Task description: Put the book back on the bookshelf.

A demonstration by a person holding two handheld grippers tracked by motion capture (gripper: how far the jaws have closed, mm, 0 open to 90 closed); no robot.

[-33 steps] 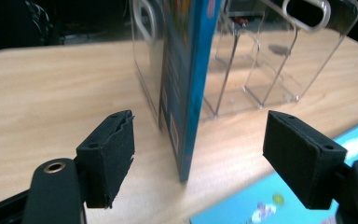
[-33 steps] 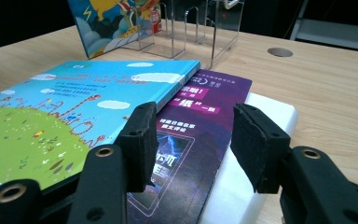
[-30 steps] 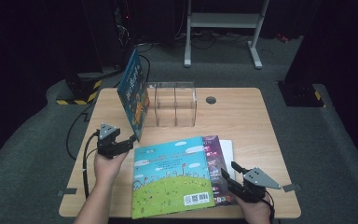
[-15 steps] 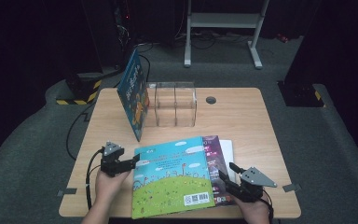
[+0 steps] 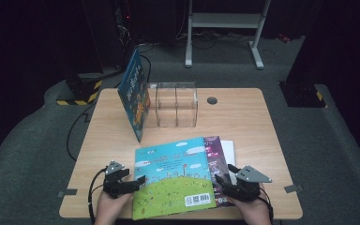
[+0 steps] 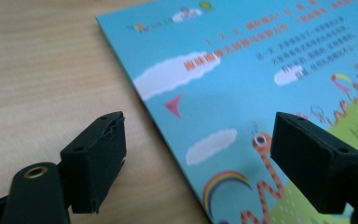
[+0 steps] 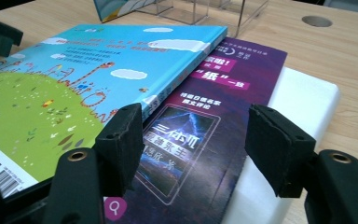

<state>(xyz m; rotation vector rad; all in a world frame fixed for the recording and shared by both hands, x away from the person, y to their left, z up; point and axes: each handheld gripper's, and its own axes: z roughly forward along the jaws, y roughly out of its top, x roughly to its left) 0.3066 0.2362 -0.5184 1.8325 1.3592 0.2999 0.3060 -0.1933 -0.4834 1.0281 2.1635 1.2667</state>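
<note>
A picture book [image 5: 176, 176] with blue sky and green grass lies flat at the table's front, on top of a purple book [image 5: 217, 154] and a white book [image 5: 229, 152]. My left gripper [image 5: 138, 180] rests at the picture book's left edge. Its jaws have just been opening and straddle that edge [image 6: 168, 135] without pressing on it. My right gripper [image 5: 222, 174] sits at the right of the stack. Its jaws have just been opening too, and stand apart over the purple book [image 7: 214, 107], beside the picture book's spine [image 7: 177, 88].
A blue book [image 5: 135, 96] stands tilted against a clear plastic rack [image 5: 176, 104] at the back left of the wooden table [image 5: 243, 126]. A round cable hole [image 5: 212, 100] lies behind the rack. Dark floor surrounds the table.
My left gripper has come down and toward the front, from near the standing blue book to the picture book's left edge. The right hand has stayed in place.
</note>
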